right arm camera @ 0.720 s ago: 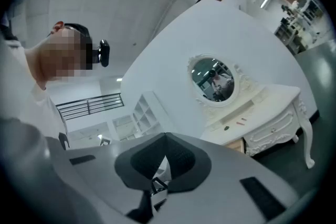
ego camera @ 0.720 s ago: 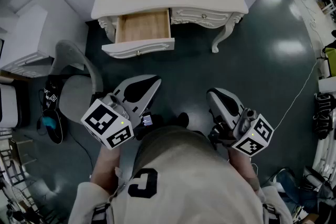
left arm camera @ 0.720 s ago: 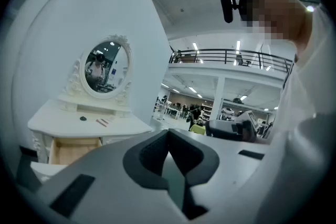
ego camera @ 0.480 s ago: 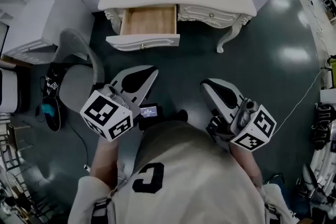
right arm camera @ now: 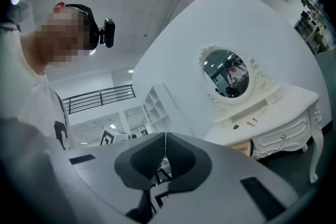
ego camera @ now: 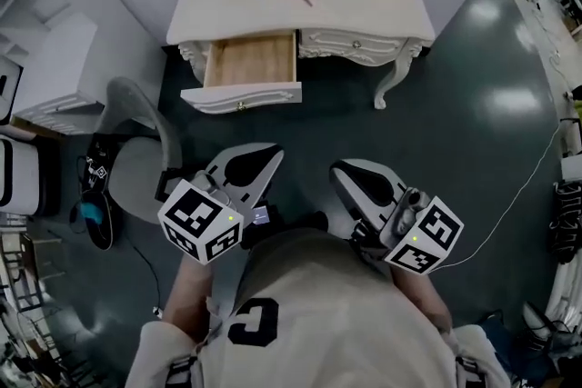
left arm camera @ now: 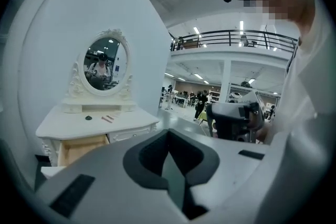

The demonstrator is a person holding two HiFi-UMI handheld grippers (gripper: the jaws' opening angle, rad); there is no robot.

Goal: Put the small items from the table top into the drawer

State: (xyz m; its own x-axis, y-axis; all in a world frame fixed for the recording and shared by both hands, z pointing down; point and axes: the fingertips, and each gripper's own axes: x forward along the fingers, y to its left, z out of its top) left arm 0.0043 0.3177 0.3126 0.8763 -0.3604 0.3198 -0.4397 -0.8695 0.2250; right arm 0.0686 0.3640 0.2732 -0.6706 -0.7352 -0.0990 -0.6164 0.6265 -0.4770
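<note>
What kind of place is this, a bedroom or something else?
Probably a big workshop or lab hall with a staged bedroom corner, not a home: a white dressing table with an oval mirror stands on a dark glossy floor, and a railed mezzanine overlooks the hall.

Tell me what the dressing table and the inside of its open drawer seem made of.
Dressing table: likely painted wood, smooth cream-white finish, with carved trim and curved legs. Drawer inside: apparently unpainted light wood or veneer, matte tan.
</note>
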